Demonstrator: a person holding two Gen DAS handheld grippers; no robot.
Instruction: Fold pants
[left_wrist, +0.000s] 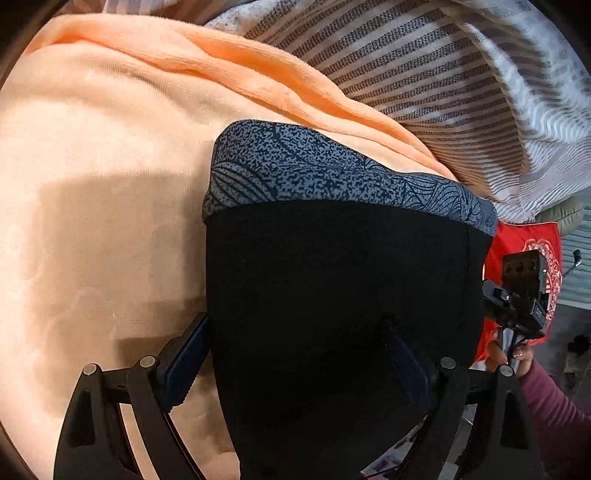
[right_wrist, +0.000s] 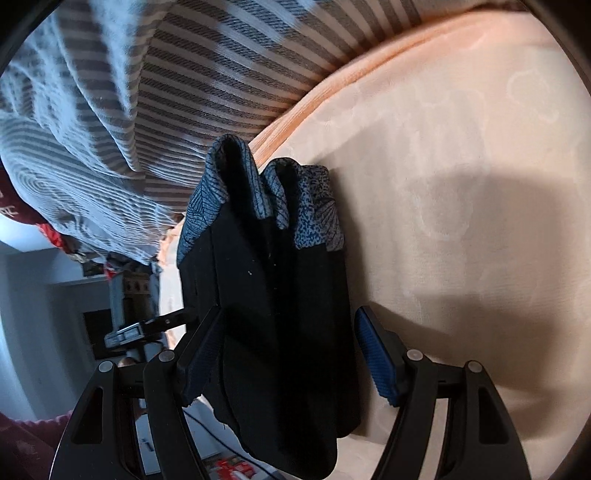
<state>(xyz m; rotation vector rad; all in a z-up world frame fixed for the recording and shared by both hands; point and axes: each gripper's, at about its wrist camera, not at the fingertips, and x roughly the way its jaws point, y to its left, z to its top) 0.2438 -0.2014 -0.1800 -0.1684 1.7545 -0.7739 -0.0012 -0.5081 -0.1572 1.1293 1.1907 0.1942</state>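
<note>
The black pants (left_wrist: 332, 295) with a grey patterned waistband (left_wrist: 332, 173) lie on a peach bedsheet (left_wrist: 92, 184). My left gripper (left_wrist: 295, 354) is open, its fingers spread wide either side of the black cloth. In the right wrist view the pants (right_wrist: 280, 314) show as folded layers with the patterned band (right_wrist: 266, 192) bunched at the far end. My right gripper (right_wrist: 288, 354) is open around the stacked cloth, fingers not pressing it. The right gripper's body also shows in the left wrist view (left_wrist: 521, 295), at the pants' right edge.
A grey and white striped blanket (left_wrist: 443, 74) is heaped behind the pants; it also shows in the right wrist view (right_wrist: 147, 92). A red cushion (left_wrist: 528, 251) sits at the bed's right. The bed edge and room floor lie beyond (right_wrist: 55, 295).
</note>
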